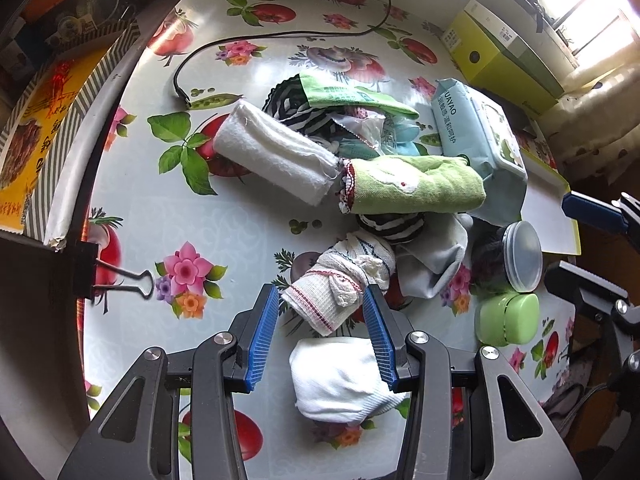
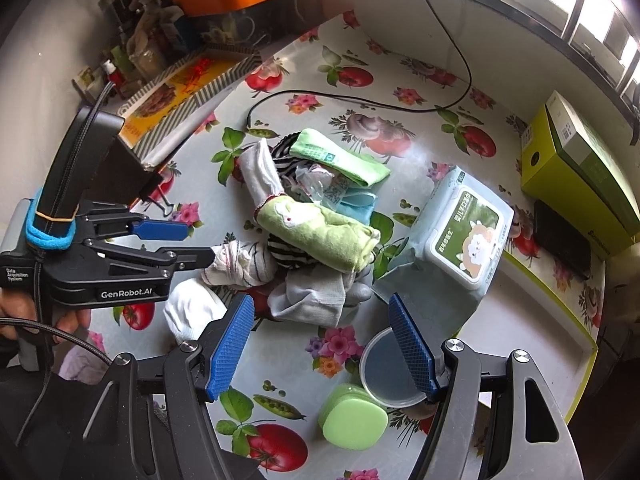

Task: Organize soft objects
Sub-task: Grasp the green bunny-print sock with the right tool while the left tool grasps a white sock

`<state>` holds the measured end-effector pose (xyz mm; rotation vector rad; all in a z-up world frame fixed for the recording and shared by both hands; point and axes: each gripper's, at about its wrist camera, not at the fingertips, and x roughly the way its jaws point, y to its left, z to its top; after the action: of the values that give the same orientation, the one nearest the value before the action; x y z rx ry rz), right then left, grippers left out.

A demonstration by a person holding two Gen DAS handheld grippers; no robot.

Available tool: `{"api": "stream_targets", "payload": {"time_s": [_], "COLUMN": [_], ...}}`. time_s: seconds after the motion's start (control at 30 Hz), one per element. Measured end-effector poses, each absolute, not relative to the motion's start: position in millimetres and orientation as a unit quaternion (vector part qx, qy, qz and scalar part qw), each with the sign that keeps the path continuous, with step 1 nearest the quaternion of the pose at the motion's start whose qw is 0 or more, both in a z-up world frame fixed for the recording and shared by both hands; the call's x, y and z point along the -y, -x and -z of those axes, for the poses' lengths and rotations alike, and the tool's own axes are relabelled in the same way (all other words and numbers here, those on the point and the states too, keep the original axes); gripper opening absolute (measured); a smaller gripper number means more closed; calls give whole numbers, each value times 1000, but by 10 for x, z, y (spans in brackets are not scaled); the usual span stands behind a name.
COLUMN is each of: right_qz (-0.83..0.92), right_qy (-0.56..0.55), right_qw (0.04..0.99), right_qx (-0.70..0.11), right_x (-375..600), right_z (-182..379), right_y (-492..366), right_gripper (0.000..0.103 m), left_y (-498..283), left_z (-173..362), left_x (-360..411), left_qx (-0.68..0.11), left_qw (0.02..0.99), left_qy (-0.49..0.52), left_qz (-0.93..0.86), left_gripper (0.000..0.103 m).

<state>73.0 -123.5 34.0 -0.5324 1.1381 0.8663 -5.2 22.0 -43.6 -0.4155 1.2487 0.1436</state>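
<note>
A pile of soft things lies on the flowered tablecloth: a rolled white towel, a green towel, a striped cloth, a grey sock, a cream sock with red trim and a white sock. My left gripper is open, its fingers on either side of the cream sock, above the white sock. It also shows in the right wrist view. My right gripper is open and empty, just in front of the grey sock.
A wet-wipes pack, a clear round lid and a green case lie on the right. A yellow-green box stands at the far right. A black cable crosses the back. A binder clip sits at the left edge.
</note>
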Motion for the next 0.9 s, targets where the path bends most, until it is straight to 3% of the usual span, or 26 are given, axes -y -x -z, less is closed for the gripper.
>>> {"api": "stream_targets", "payload": {"time_s": [0.63, 0.7, 0.77, 0.83, 0.9], "right_qz": [-449, -453, -461, -469, -474], "right_qy": [356, 364, 356, 349, 344], "right_qw": [644, 633, 625, 625, 625], "right_qx": [-507, -512, -519, -518, -516], "right_x": [537, 507, 492, 491, 496], "right_z": [384, 443, 453, 419, 384], "right_y": [-1083, -1110, -1141, -1157, -1155], "right_gripper": [70, 62, 37, 27, 23], "left_y": [240, 280, 335, 390, 444], "left_z": [636, 645, 656, 657, 654], "left_x": [-504, -526, -551, -547, -537], "left_qx": [-589, -590, -589, -590, -590], "left_qw": [767, 763, 761, 757, 753], "left_qy": [244, 252, 262, 269, 277], "left_qz": [-74, -78, -79, -82, -85], "left_gripper": [45, 45, 45, 45, 45]}}
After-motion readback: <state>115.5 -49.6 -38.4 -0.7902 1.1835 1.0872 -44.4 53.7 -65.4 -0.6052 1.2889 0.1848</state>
